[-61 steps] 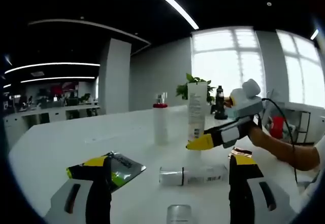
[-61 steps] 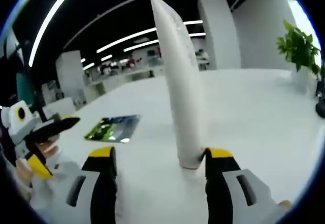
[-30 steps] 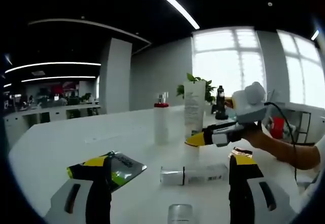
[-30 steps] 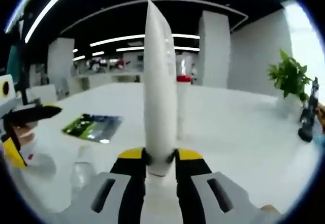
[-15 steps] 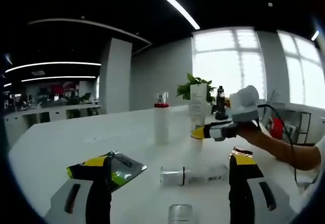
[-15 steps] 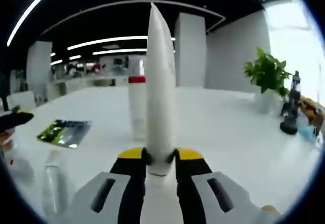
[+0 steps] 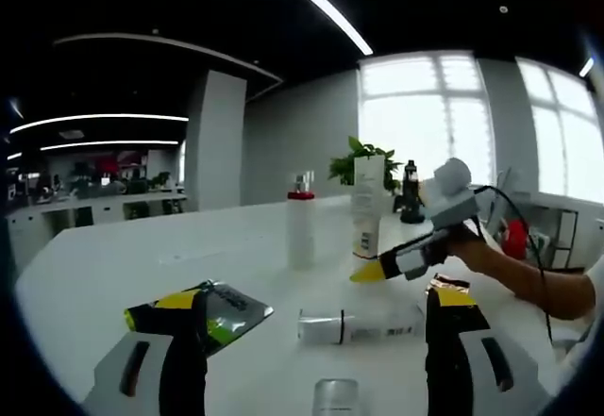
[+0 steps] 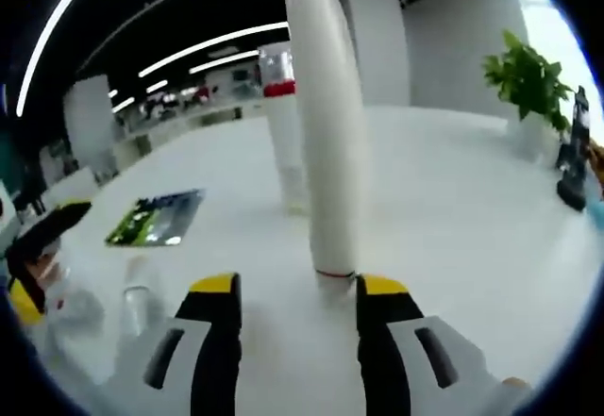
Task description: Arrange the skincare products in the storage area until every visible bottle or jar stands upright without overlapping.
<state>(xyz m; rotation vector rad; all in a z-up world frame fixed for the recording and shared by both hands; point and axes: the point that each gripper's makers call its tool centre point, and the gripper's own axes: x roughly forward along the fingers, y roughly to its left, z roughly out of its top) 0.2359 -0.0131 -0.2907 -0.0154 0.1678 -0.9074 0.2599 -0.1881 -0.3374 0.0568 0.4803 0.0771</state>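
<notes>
Right gripper (image 8: 294,289) spread, gripping nothing — white tube (image 8: 324,124) stands on its cap; left gripper (image 7: 316,310) wide, empty, near a lying bottle (image 7: 359,324).

White tube (image 8: 326,124), red-collared white bottle (image 8: 283,124), green-black sachet (image 8: 156,218), yellow-tipped black right gripper (image 8: 297,293).

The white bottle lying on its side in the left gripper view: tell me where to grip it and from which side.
Grip the lying bottle around its mid-body, from above, jaws spanning its width. It lies flat across the table, and the barrel looks evenly round there.
</notes>
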